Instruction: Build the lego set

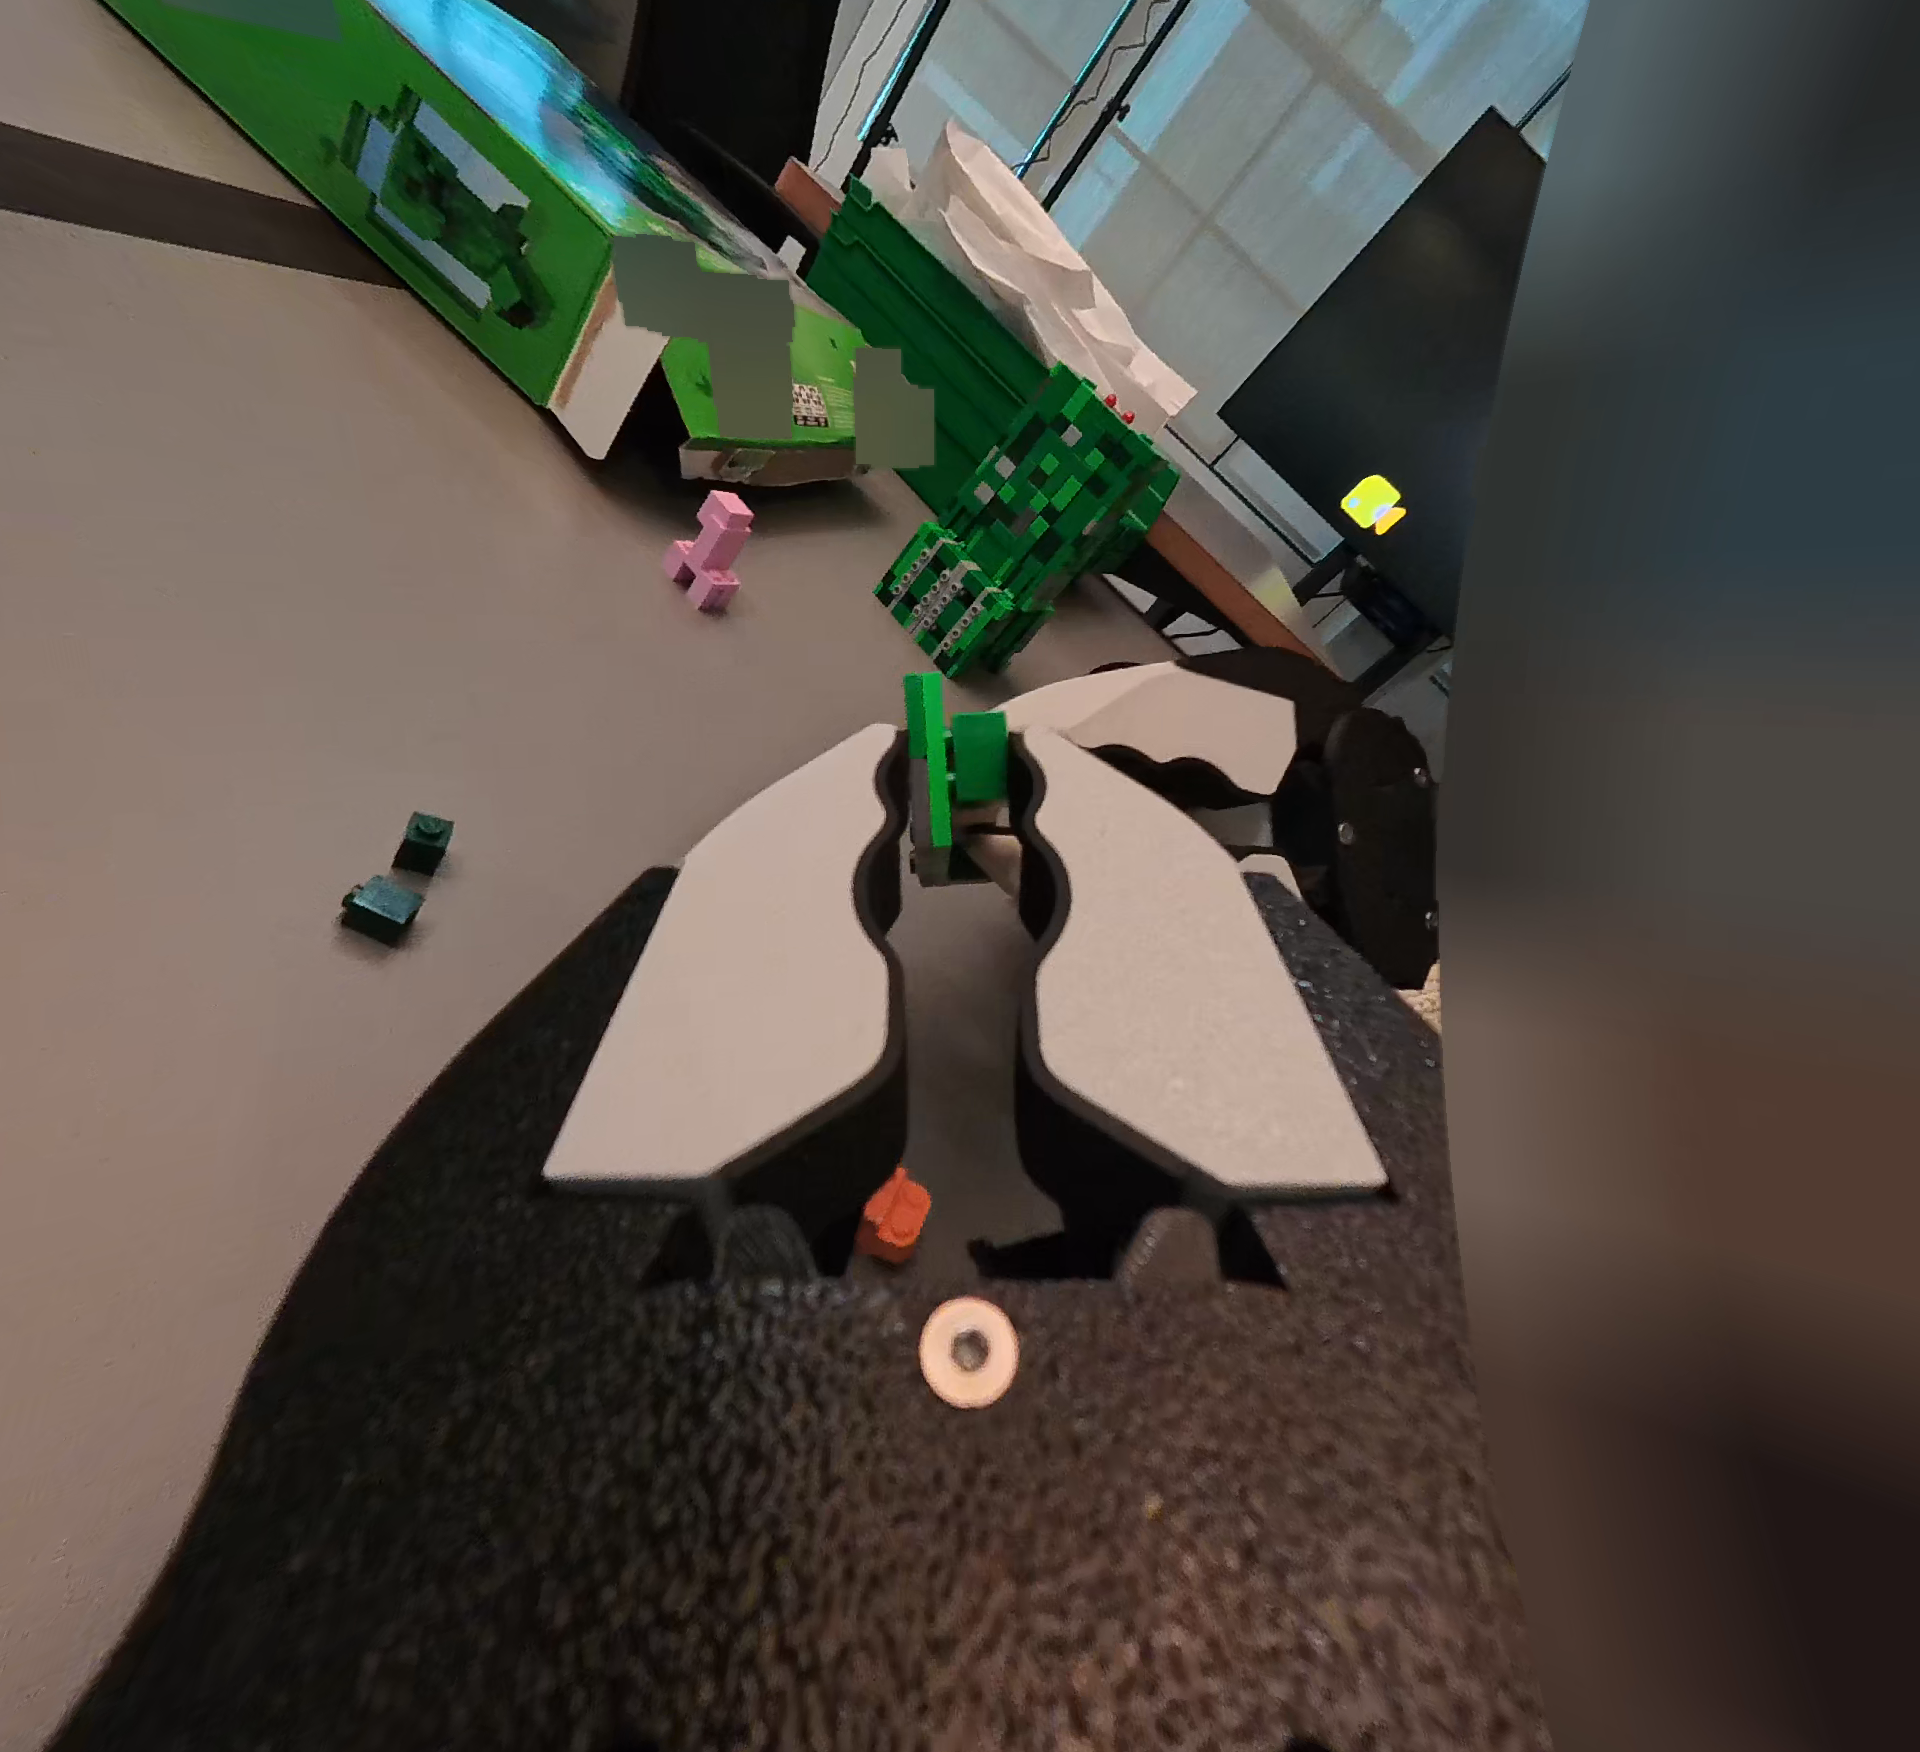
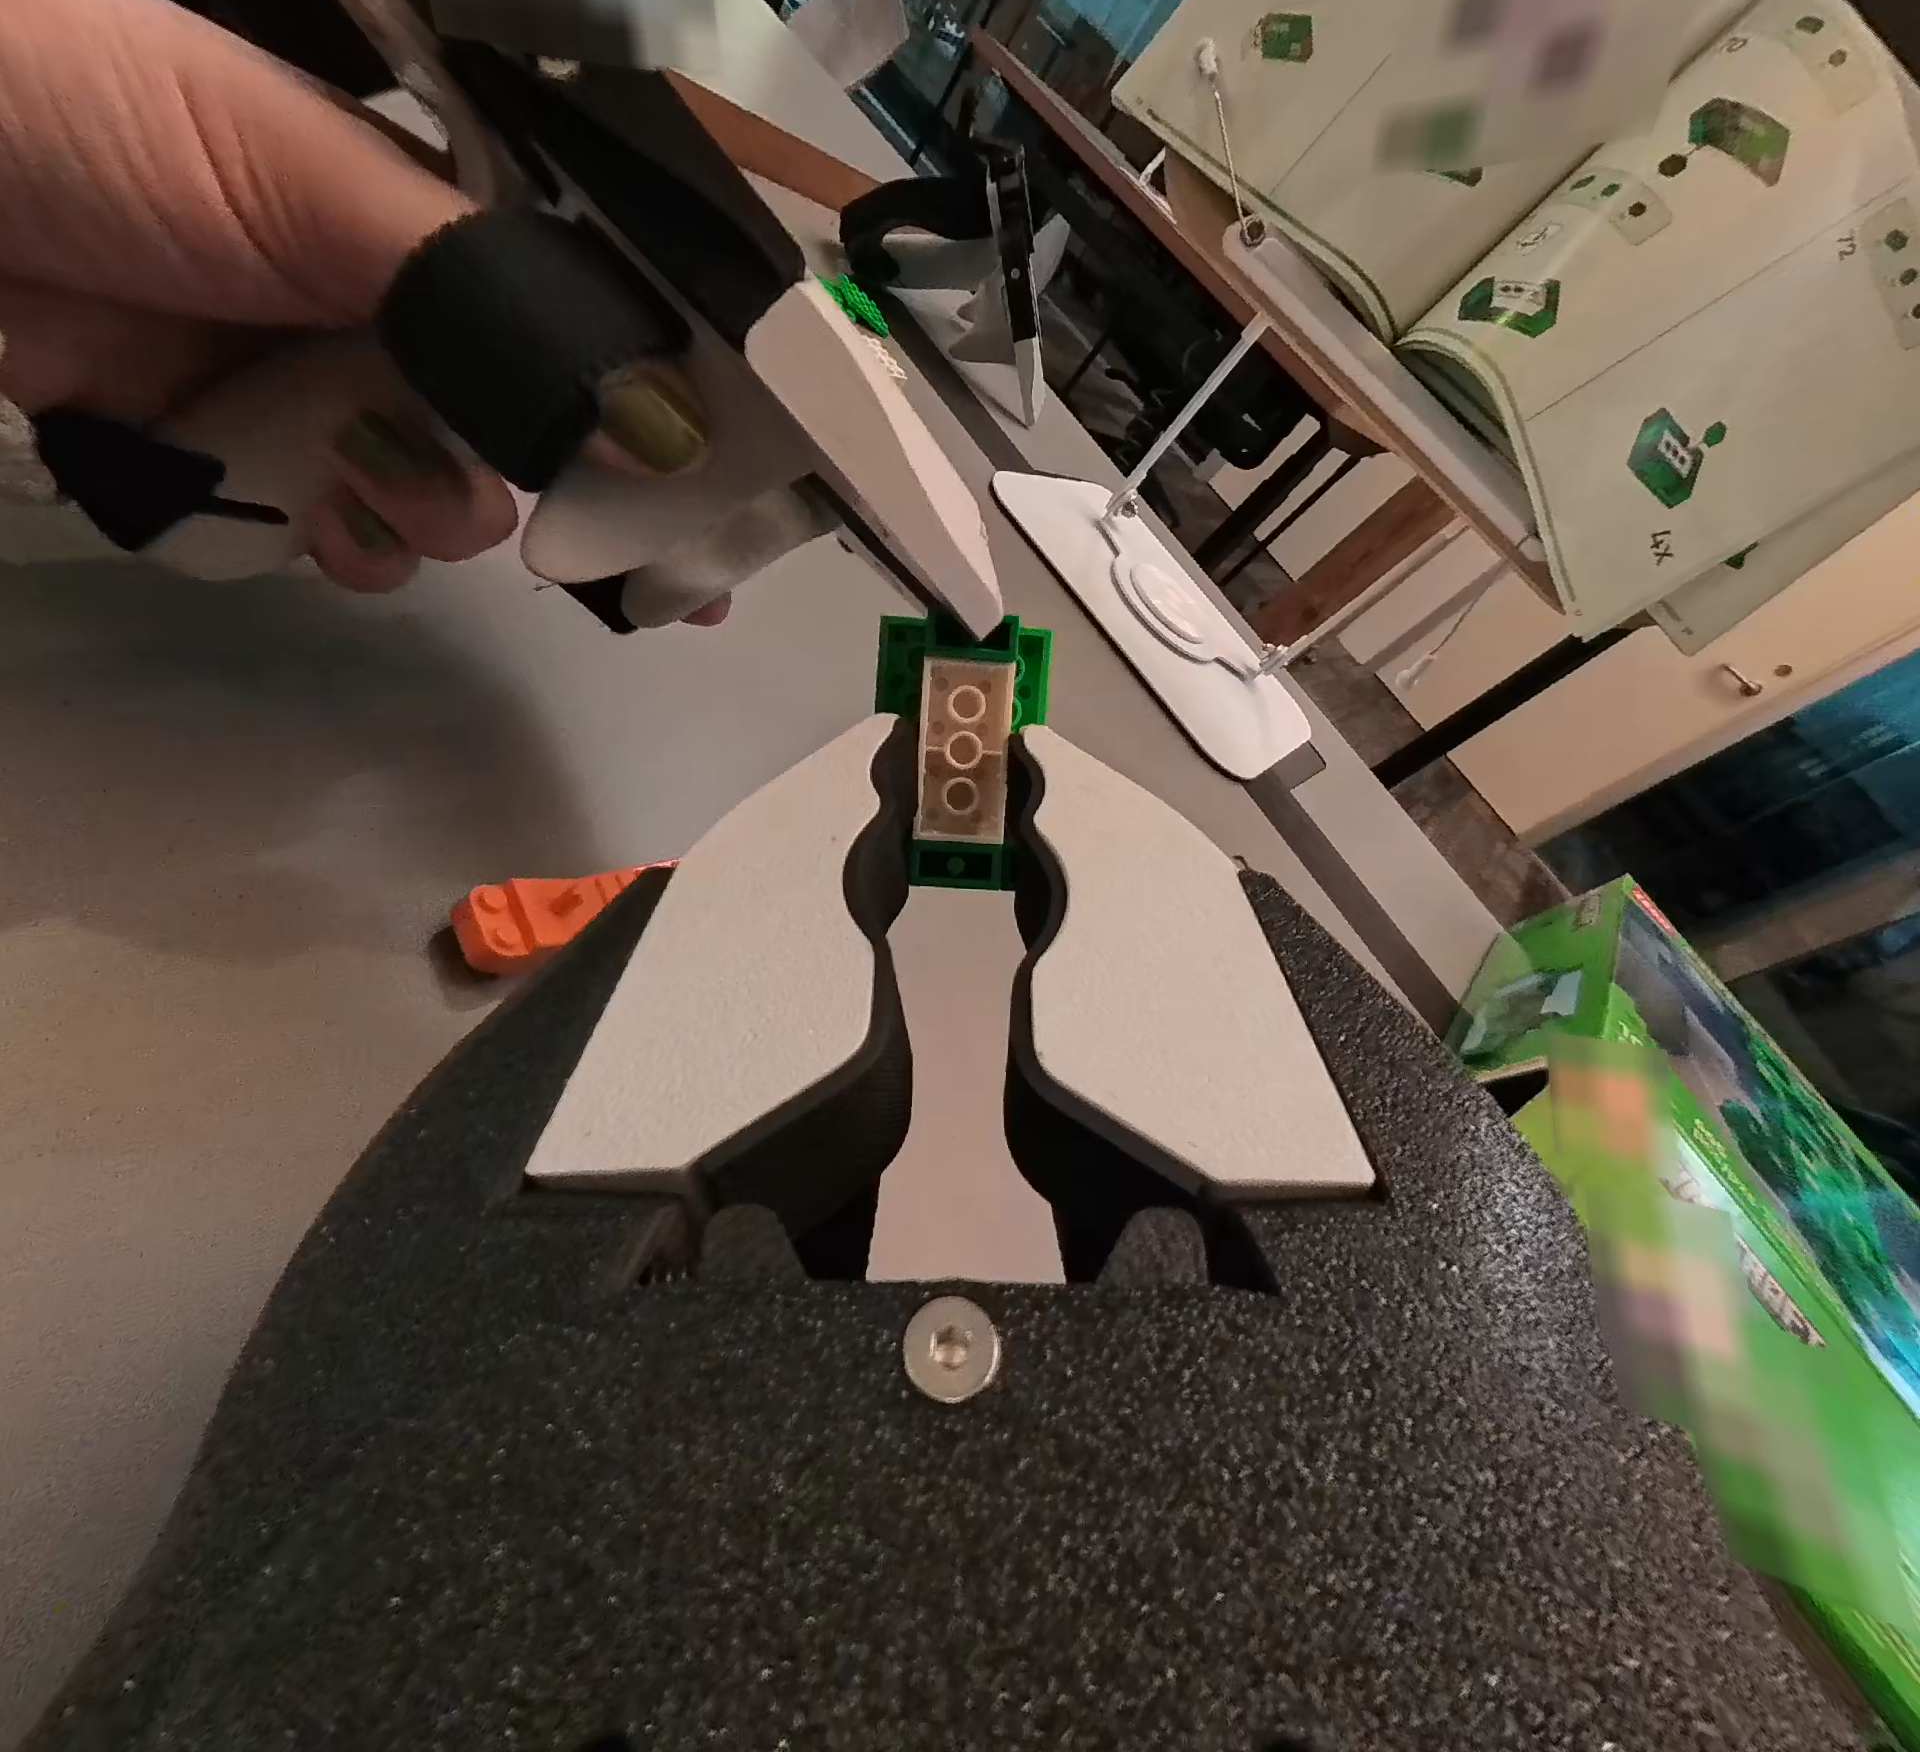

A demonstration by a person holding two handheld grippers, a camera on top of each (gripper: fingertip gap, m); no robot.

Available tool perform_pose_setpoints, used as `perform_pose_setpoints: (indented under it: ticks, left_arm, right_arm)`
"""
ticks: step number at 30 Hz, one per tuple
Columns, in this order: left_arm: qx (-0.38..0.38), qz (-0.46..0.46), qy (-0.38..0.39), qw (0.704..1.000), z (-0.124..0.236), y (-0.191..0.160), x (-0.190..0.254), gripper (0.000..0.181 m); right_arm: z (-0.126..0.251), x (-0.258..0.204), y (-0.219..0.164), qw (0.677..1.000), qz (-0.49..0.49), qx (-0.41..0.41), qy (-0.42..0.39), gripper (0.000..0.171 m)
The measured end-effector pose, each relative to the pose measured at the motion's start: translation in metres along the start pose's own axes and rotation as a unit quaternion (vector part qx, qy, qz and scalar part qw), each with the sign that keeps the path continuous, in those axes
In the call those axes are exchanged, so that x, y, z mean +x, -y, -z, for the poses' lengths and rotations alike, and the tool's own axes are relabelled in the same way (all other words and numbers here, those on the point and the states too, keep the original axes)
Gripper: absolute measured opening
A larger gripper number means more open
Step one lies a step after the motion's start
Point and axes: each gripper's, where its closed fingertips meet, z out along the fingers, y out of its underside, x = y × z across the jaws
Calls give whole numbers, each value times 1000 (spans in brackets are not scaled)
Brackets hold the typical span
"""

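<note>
My left gripper (image 1: 958, 757) is shut on a small green lego assembly (image 1: 951, 762) held above the grey table (image 1: 312, 559). My right gripper (image 2: 961, 767) is shut on the same assembly (image 2: 961, 736), which shows a tan brick's underside framed by green plates. In the right wrist view, a finger (image 2: 894, 455) of the left gripper comes down from the upper left and meets the assembly's far end. In the left wrist view, the right gripper's fingers (image 1: 1174, 715) reach in from the right. A large green blocky build (image 1: 1029, 518) stands beyond.
A pink lego figure (image 1: 712, 549) and two dark green bricks (image 1: 400, 876) lie on the table. A green set box (image 1: 364, 144) sits at the back left. An orange brick separator (image 2: 540, 913) lies beneath the grippers. An open instruction booklet (image 2: 1558, 248) rests on a white stand (image 2: 1153, 622). A person's hand (image 2: 208, 248) holds the left gripper. The grippers are tip to tip, or close to it. My right tips are roughly 25 centimetres from the large green blocky build (image 1: 1029, 518).
</note>
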Motion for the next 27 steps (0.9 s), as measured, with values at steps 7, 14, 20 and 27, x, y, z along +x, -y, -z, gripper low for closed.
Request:
perform_pose_setpoints:
  ticks: [7, 14, 20, 27]
  left_arm:
    - [1, 15, -25, 1000, -1, -1, 4, 22]
    - [-2, 14, -27, 1000, -4, -1, 5, 23]
    - [3, 13, -23, 1000, 0, 3, 2, 14]
    - [17, 25, -22, 999, 2, 6, -1, 17]
  right_arm:
    - [0, -2, 3, 1000, 4, 7, 3, 16]
    - [0, -2, 3, 1000, 7, 7, 2, 16]
    - [1, -4, 5, 1000, 4, 12, 7, 16]
    - [-1, -3, -1, 1000, -10, -2, 12, 16]
